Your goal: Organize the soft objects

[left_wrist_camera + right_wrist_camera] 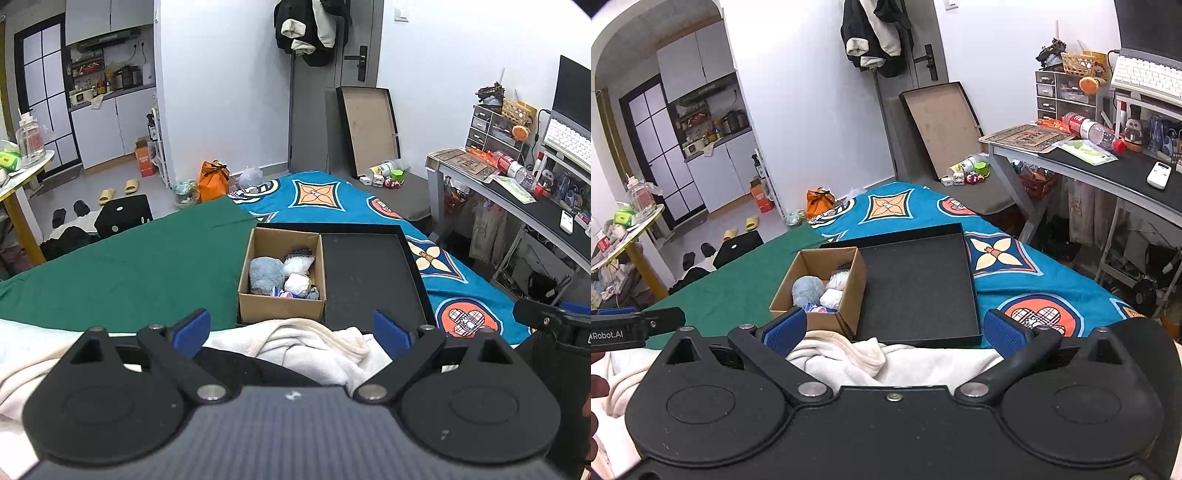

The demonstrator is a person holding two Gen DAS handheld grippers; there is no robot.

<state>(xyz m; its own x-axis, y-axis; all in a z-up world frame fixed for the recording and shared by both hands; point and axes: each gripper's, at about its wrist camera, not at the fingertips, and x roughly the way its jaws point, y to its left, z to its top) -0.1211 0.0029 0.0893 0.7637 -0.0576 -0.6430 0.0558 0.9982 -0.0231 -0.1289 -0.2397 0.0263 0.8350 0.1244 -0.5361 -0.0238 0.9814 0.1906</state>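
Note:
A small cardboard box (258, 305) (849, 295) stands in the left part of a shallow black tray (373, 280) (923, 288) on the bed. Inside lie a grey-blue plush (264, 275) (807, 288), white fluffy balls (297, 282) (833, 295) and other small soft pieces. A cream fleece garment (314, 343) (846, 354) is bunched at the near edge, under both grippers. My left gripper (293, 330) is open above it, nothing between its blue fingers. My right gripper (894, 330) is open too, over the same fleece.
The bed has a green sheet (140, 266) on the left and a blue patterned blanket (454, 280) on the right. A desk (1108, 170) with clutter stands at right. A flat box lid (369, 125) leans on the wall. Slippers and bags lie on the floor.

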